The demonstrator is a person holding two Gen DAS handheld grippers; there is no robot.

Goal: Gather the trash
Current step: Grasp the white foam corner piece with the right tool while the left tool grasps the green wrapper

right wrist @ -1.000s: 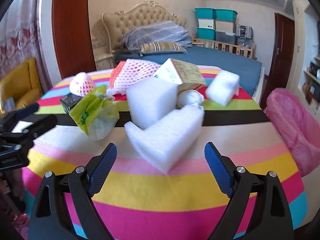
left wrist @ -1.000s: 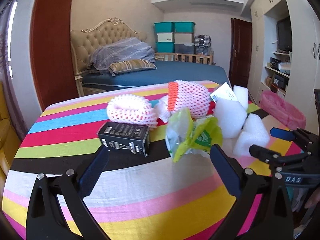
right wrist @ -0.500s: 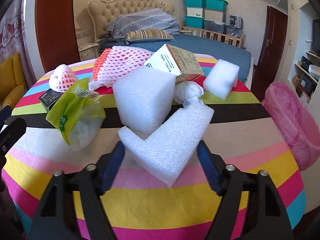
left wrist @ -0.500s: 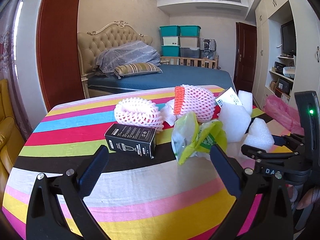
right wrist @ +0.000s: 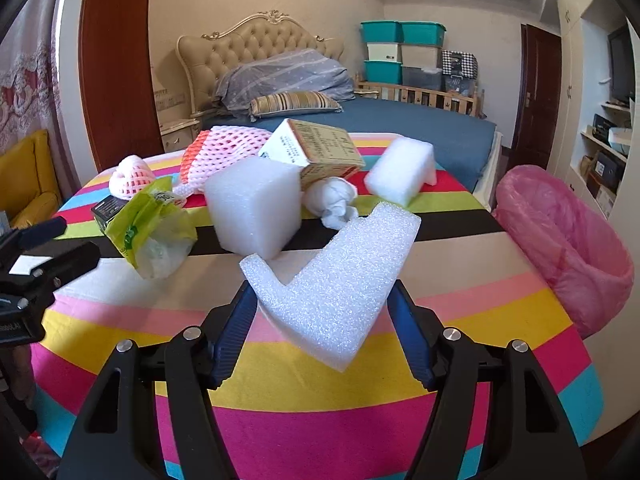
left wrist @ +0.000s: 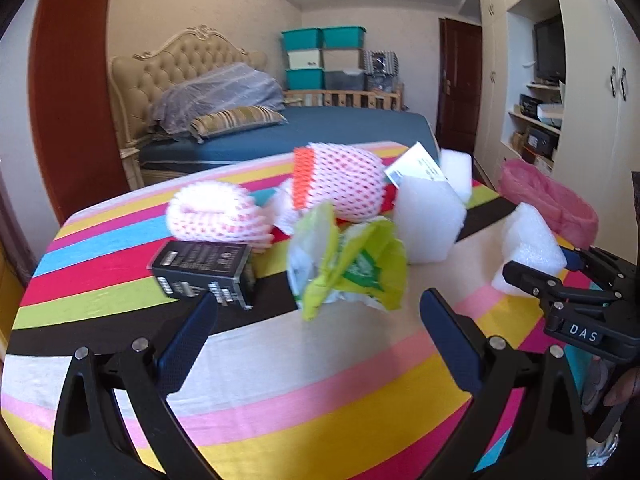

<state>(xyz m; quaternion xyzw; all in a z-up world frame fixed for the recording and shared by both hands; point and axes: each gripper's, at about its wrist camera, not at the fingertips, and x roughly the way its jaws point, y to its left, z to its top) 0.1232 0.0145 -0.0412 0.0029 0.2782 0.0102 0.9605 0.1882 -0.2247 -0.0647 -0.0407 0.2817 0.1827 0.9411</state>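
On the striped table [right wrist: 472, 264], going left to right, the left gripper [left wrist: 316, 340] hovers with its jaws wide apart and nothing between them, aimed at the crumpled green wrapper [left wrist: 352, 264]; the black box [left wrist: 204, 270] lies just beside its left finger, so a sloppy closing could likely shove that box or catch it along with the wrapper. Behind these sit a small pink foam net [left wrist: 218, 214] and a larger pink net [left wrist: 340, 184], then a white foam cube [right wrist: 256, 210] with a cardboard box [right wrist: 316, 150] leaning at its back and a wad of white tissue [right wrist: 334, 198] beside it. The right gripper [right wrist: 322, 334] is clamped on the L-shaped foam piece [right wrist: 336, 276], pads pressing its two sides, and the piece looks lifted off the cloth. The grip falls near one end of a soft, light block, so I judge it could twist or slip out on the way over, and its far tip passes near the cube and tissue, which it might drag. A second foam block [right wrist: 402, 170] lies further right. The pink bag-lined bin [right wrist: 568, 248] stands beyond the table's right edge; a short release would probably drop the foam on the floor.
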